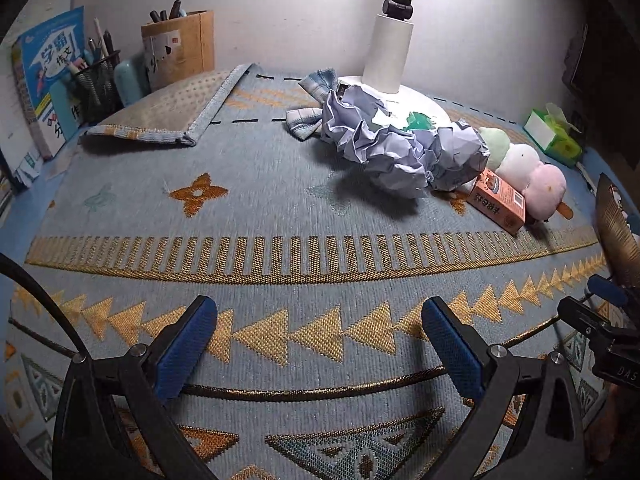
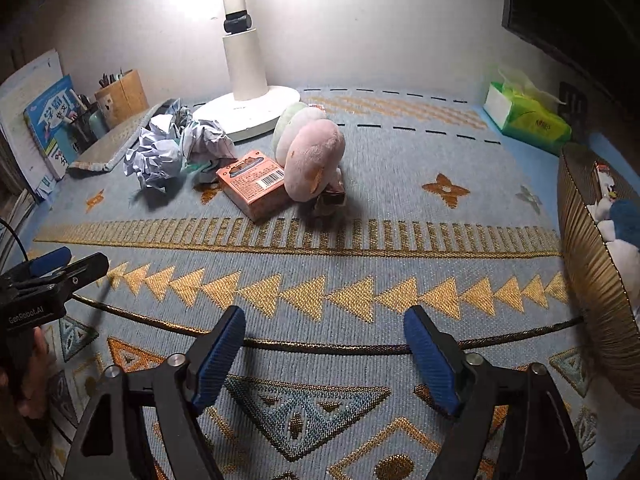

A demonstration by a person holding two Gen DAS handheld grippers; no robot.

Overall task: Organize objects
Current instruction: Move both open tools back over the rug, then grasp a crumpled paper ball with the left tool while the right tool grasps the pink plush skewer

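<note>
Both tongs hang released over the patterned blue mat [image 1: 280,216], nothing between their blue pads. Looking along the left gripper [image 1: 320,344], its jaws stand wide apart above the row of gold triangles; looking along the right gripper [image 2: 324,356], the jaws are likewise spread over a dark curved band in the weave. From the left tool's view the right one shows at about three o'clock, at the frame's edge.

The clutter to be sorted sits in a heap toward the far side of the mat. From the left gripper it lies around one o'clock: crumpled pale paper [image 1: 400,148] resting against the round white base of the lamp [image 1: 390,60], a checked cloth [image 1: 312,100] just behind the paper, and to the right a plush toy [image 1: 524,164] in green, white and pink lobes with an orange box [image 1: 500,200] touching its front. From the right gripper the same heap is at eleven o'clock.

At two o'clock from the right gripper, near the wall, is a green tissue pack [image 2: 524,116]. At three o'clock stands a ribbed golden basket [image 2: 592,248] with soft white and blue things inside. Far left, at ten o'clock from the left gripper, are a mesh pen cup [image 1: 98,80], a cardboard box of pens [image 1: 180,48] and upright books [image 1: 48,76]; the mat's corner is folded over there.
</note>
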